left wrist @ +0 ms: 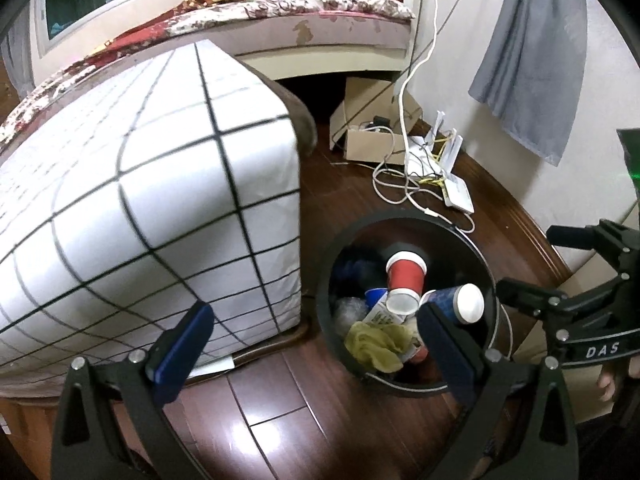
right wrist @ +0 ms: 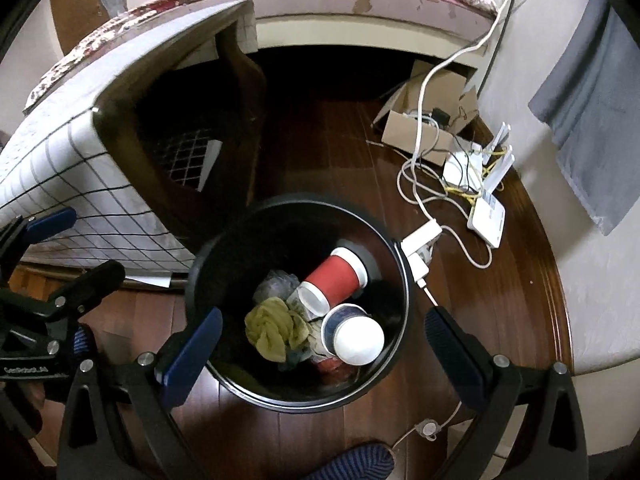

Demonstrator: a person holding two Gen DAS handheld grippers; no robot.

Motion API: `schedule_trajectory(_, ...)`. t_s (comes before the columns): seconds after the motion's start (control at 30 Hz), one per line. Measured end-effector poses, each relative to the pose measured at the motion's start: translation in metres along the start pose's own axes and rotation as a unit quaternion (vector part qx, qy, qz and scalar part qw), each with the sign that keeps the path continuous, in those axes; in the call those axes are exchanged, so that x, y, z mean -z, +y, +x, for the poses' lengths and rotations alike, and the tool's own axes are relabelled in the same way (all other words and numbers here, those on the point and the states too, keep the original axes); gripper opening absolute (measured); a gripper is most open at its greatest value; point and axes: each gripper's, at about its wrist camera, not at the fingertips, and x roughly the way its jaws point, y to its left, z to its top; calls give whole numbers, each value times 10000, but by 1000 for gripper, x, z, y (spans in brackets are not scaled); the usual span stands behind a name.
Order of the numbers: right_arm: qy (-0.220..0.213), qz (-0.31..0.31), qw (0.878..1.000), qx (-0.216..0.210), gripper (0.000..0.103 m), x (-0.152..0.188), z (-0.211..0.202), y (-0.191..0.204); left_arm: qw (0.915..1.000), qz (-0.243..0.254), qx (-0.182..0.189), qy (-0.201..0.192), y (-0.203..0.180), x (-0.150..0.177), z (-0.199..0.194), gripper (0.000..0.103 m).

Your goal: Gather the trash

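A round black trash bin [left wrist: 486, 276] [right wrist: 402, 292] stands on the dark wood floor. Inside lie a red paper cup [left wrist: 406, 278] [right wrist: 334, 278], a dark blue cup with a white base [left wrist: 460, 300] [right wrist: 352, 334], an olive crumpled cloth [left wrist: 378, 344] [right wrist: 276, 332] and other scraps. My left gripper [left wrist: 316, 356] is open and empty, above the floor at the bin's left. My right gripper [right wrist: 324, 354] is open and empty, hovering over the bin's near half. The right gripper also shows at the right of the left wrist view [left wrist: 560, 280].
A table draped in a white grid-pattern cloth [left wrist: 140, 208] [right wrist: 52, 168] stands left of the bin. A cardboard box [left wrist: 372, 132] [right wrist: 424, 128], white routers [left wrist: 440, 168] [right wrist: 486, 196] and tangled cables lie behind. A bed [left wrist: 320, 12] runs along the back. Grey cloth [left wrist: 528, 60] hangs on the wall.
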Motion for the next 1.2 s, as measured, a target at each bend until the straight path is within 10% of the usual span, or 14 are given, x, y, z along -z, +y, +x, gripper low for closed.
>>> schedule_trajectory(1.2, -1496, 68, 9881, 362, 102, -3, -206, 86, 9886, -150, -469, -1425, 33, 8, -205, 102)
